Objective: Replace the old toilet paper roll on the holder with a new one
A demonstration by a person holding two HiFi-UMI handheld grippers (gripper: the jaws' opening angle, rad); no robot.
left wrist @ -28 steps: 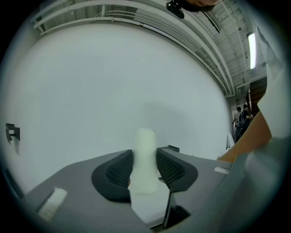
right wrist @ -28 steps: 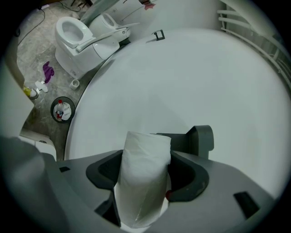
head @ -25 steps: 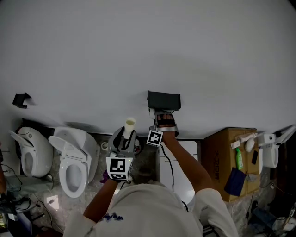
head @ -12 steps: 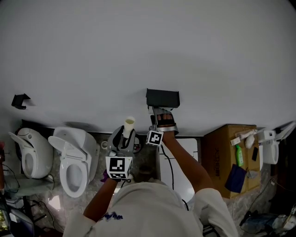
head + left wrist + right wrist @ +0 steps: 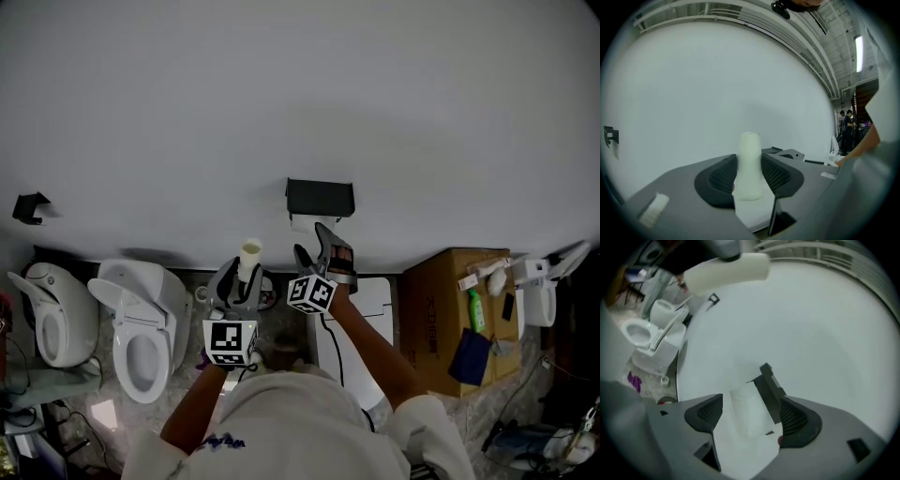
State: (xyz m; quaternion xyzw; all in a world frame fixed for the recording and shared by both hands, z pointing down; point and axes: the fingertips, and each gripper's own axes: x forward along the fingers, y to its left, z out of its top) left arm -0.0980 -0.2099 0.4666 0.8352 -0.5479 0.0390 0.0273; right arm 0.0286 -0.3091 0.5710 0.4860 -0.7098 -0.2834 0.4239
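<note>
While your left gripper [image 5: 246, 277] clamps the empty tube [image 5: 749, 159] upright, the jaws of your right gripper [image 5: 314, 246] have just been opening wide, touching nothing, so the new roll [image 5: 750, 411] on the wall holder [image 5: 320, 196] could drop if seated loosely.

The left gripper [image 5: 246, 274] points level, fingers clamped on a tube [image 5: 249, 253]; the right gripper [image 5: 312, 246], fingers just opened wide, holds nothing.

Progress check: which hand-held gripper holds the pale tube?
The left hand-held gripper, clamped on the tube; the right hand-held gripper has just been opening its jaws, empty.
</note>
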